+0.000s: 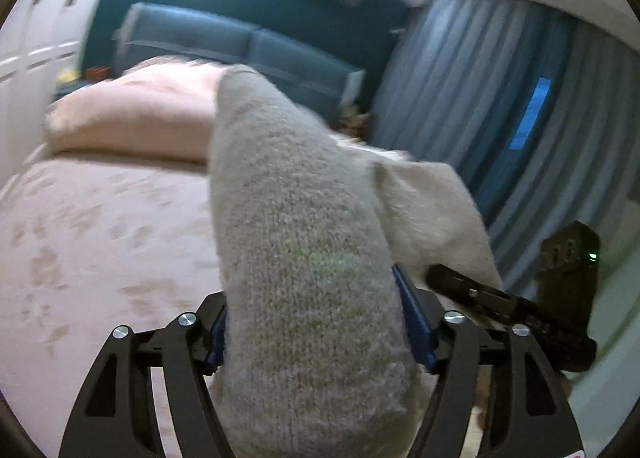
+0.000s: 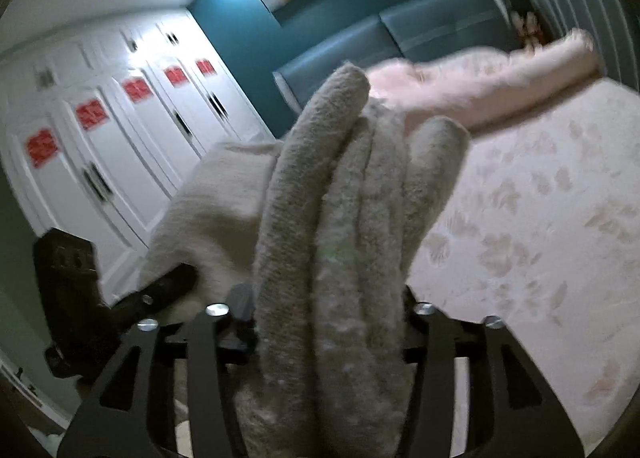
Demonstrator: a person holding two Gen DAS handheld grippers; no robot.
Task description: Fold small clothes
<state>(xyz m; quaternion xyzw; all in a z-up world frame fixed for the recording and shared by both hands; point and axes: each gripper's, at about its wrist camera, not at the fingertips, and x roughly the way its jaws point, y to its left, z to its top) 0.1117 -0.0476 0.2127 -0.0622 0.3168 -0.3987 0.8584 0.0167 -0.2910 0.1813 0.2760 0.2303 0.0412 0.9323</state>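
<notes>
A beige knitted garment (image 1: 288, 218) is bunched up between the blue pads (image 1: 414, 322) of my left gripper (image 1: 316, 318), which is shut on it and holds it above the bed. The cloth stretches right to my right gripper (image 1: 508, 310). In the right wrist view the same garment (image 2: 352, 198) stands in several thick folds between the jaws of my right gripper (image 2: 328, 318), shut on it. The left gripper (image 2: 160, 294) shows at the left, with cloth running to it. The fabric hides both grippers' fingertips.
Below lies a bed with a pink patterned cover (image 1: 100, 238) (image 2: 540, 218). A pink fluffy blanket or pillow (image 1: 132, 110) (image 2: 500, 86) lies at its head, against a blue padded headboard (image 1: 240, 42). Blue curtains (image 1: 500, 98) hang on one side, white wardrobes (image 2: 120, 138) on the other.
</notes>
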